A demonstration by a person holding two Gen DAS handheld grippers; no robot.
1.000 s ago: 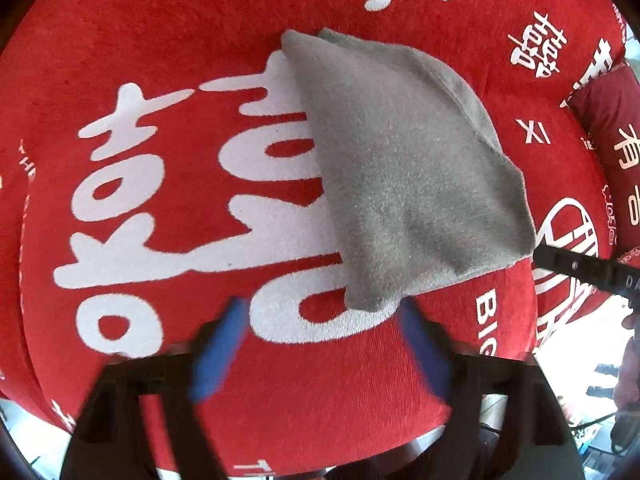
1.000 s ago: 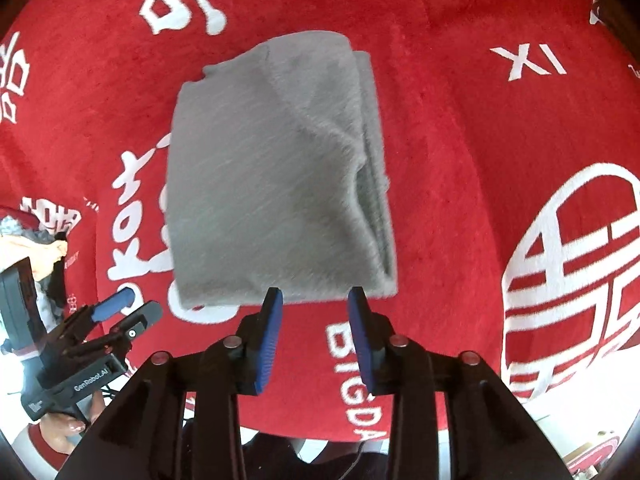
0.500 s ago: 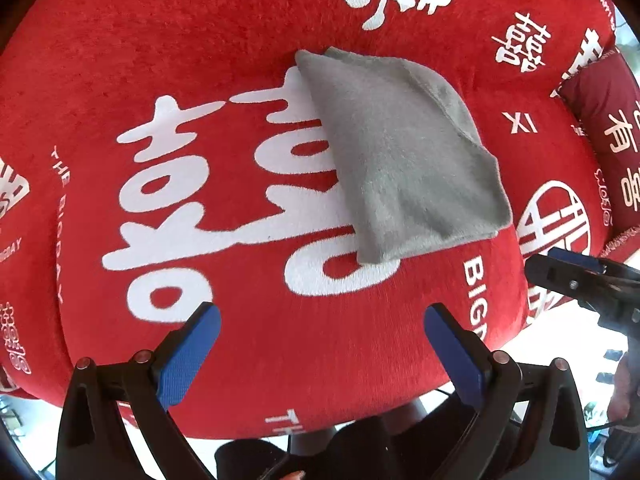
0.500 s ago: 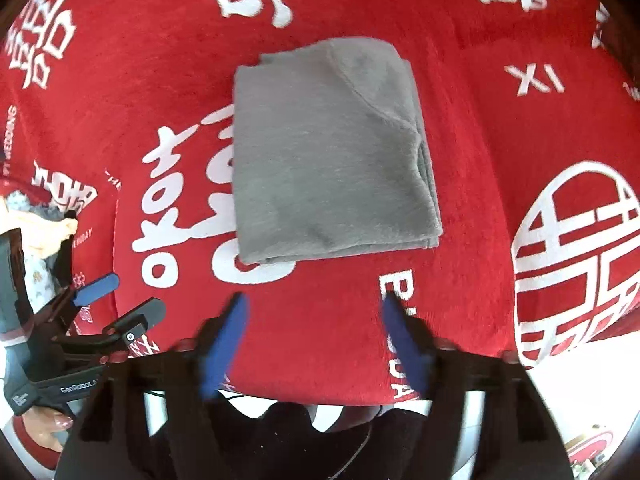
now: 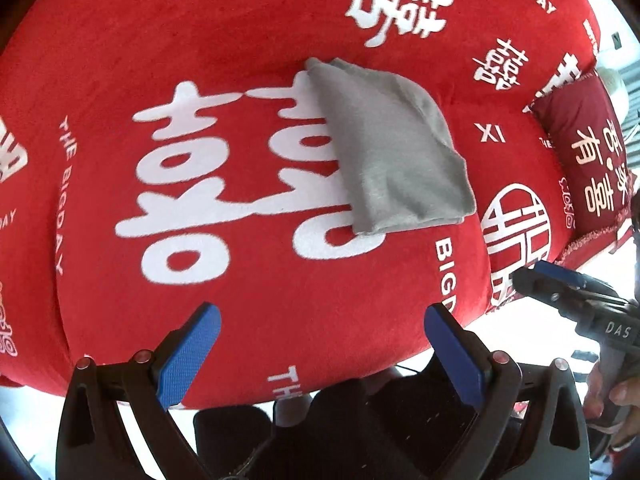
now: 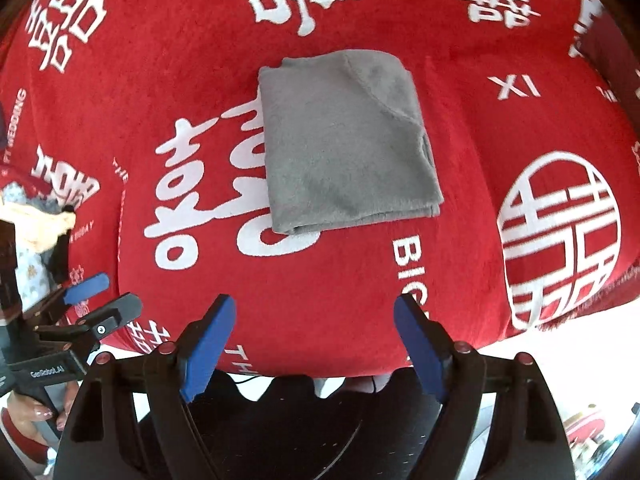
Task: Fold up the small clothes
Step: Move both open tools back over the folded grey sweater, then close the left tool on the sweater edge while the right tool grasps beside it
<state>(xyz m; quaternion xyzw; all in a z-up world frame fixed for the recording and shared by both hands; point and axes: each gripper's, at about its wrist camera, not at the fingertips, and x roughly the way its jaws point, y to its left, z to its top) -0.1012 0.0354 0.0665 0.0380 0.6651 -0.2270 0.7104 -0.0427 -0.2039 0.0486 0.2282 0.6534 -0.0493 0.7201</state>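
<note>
The grey folded cloth (image 6: 344, 140) lies flat in the middle of the red blanket (image 6: 480, 208), apart from both grippers. It looks soft, light and limp, so its near edge is the best hold. The left gripper (image 5: 320, 340) and right gripper (image 6: 316, 332) both stand wide and empty.

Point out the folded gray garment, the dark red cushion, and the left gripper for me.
folded gray garment (image 6: 344, 144), right wrist view, middle of top layer.
dark red cushion (image 5: 580, 148), left wrist view, its printed face.
left gripper (image 5: 322, 354), left wrist view, midway between fingertips.
</note>
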